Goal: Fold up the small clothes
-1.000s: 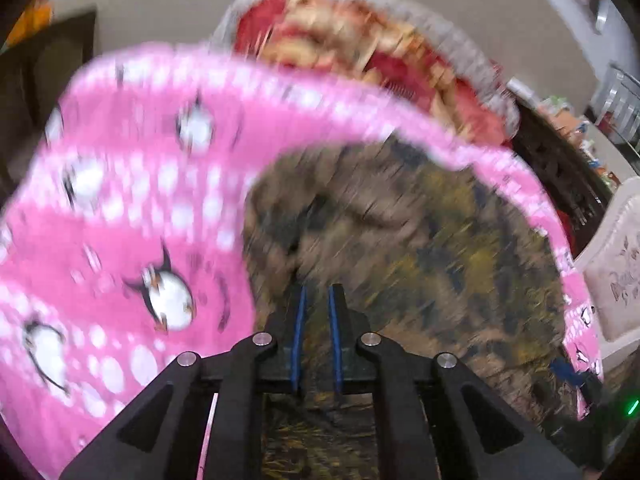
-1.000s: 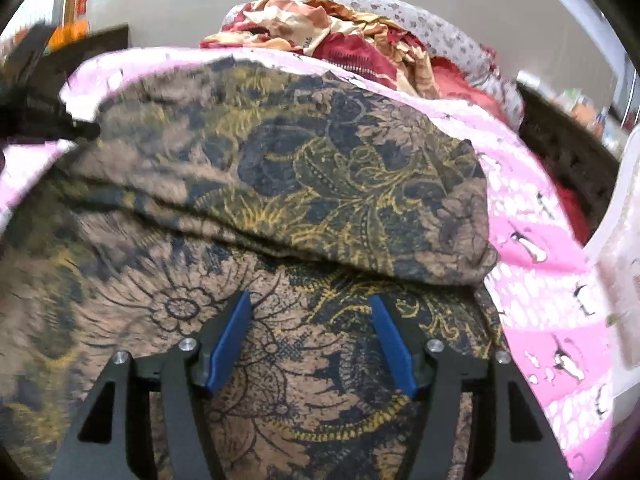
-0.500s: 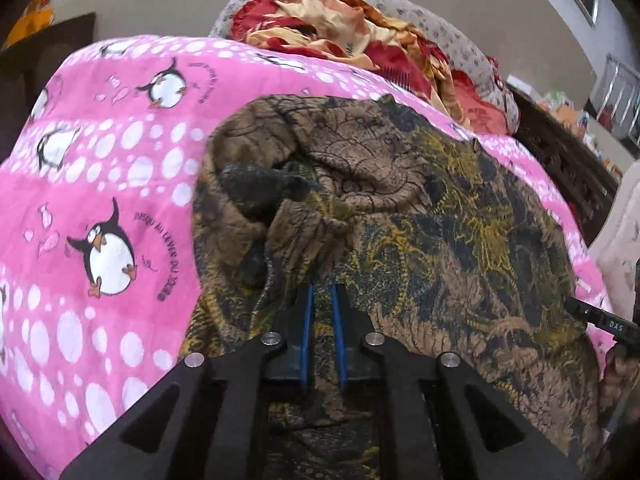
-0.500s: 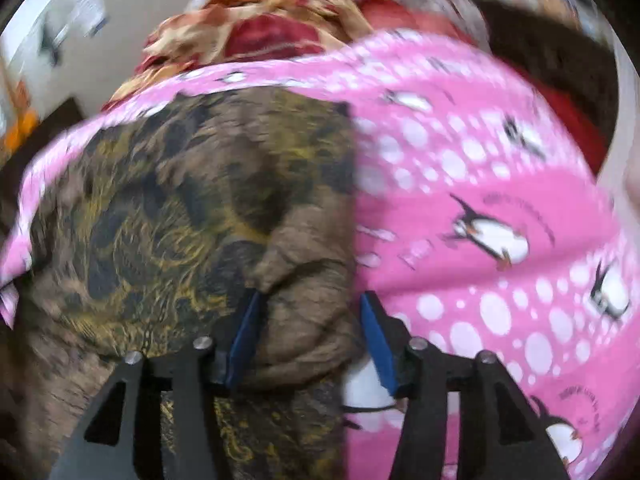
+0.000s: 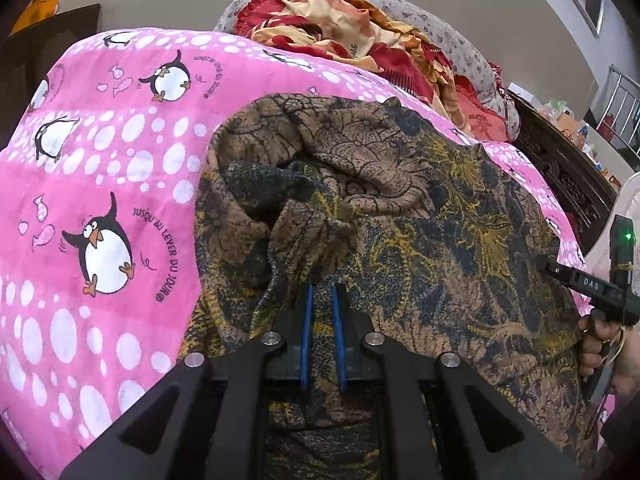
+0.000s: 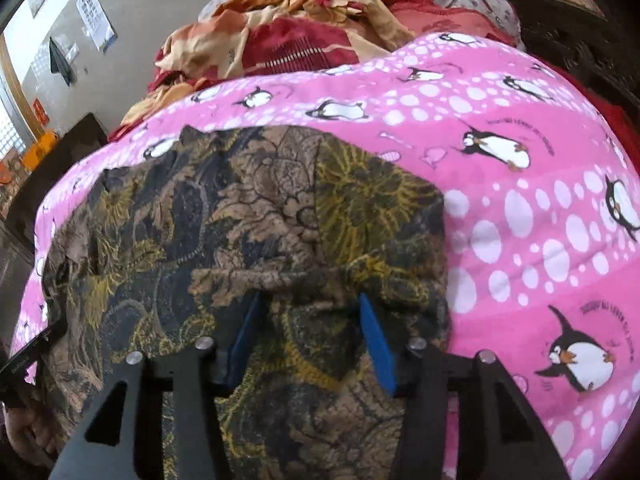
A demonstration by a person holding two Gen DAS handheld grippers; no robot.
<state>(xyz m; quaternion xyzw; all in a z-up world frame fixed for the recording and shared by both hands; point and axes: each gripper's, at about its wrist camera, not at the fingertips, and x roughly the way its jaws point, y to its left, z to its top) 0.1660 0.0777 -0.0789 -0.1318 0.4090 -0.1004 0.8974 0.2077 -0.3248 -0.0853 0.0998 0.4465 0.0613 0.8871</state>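
Note:
A brown, black and yellow patterned garment (image 5: 420, 216) lies on a pink penguin-print blanket (image 5: 100, 184). My left gripper (image 5: 322, 292) is shut on a bunched fold of the garment near its left edge. In the right wrist view the garment (image 6: 256, 216) lies mostly flat, and my right gripper (image 6: 310, 308) is open, its blue pads either side of a raised fold near the garment's right edge. The right gripper's body and the hand holding it show at the right edge of the left wrist view (image 5: 600, 292).
A heap of red, orange and cream cloth (image 5: 352, 36) lies at the head of the bed on a grey flowered pillow (image 5: 440, 40). Dark wooden furniture (image 5: 560, 168) stands to the right. The left gripper's body shows at the left edge of the right wrist view (image 6: 24, 360).
The left gripper has stayed shut on the garment and drawn its left part inward into a bunch. The right gripper has swung to the garment's right edge and stays open.

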